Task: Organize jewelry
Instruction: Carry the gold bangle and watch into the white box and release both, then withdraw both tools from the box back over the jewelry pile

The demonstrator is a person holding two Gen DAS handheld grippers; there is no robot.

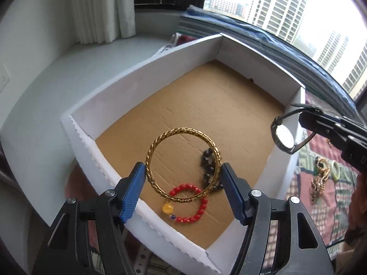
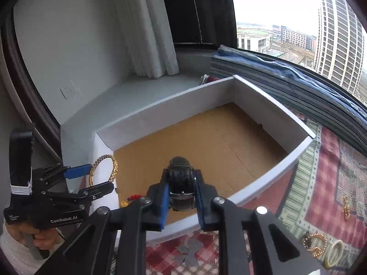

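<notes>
My left gripper (image 1: 183, 168) is shut on a gold bangle (image 1: 158, 142) and holds it upright above the near part of a white box with a brown cardboard floor (image 1: 206, 105). A red bead bracelet (image 1: 195, 208) and a dark bead bracelet (image 1: 206, 162) lie on the box floor under it. My right gripper (image 2: 181, 181) is shut on a black wristwatch (image 2: 181, 174) above the box's near edge (image 2: 263, 188). The watch also shows in the left wrist view (image 1: 284, 137) at the box's right wall. The bangle shows in the right wrist view (image 2: 114, 167).
A patterned red cloth (image 2: 321, 183) covers the table to the right of the box. On it lie a gold chain (image 2: 314, 245), a pale bangle (image 2: 333, 254) and a small gold piece (image 2: 346, 207). Folded blue fabric (image 2: 275, 68) lies behind the box by the window.
</notes>
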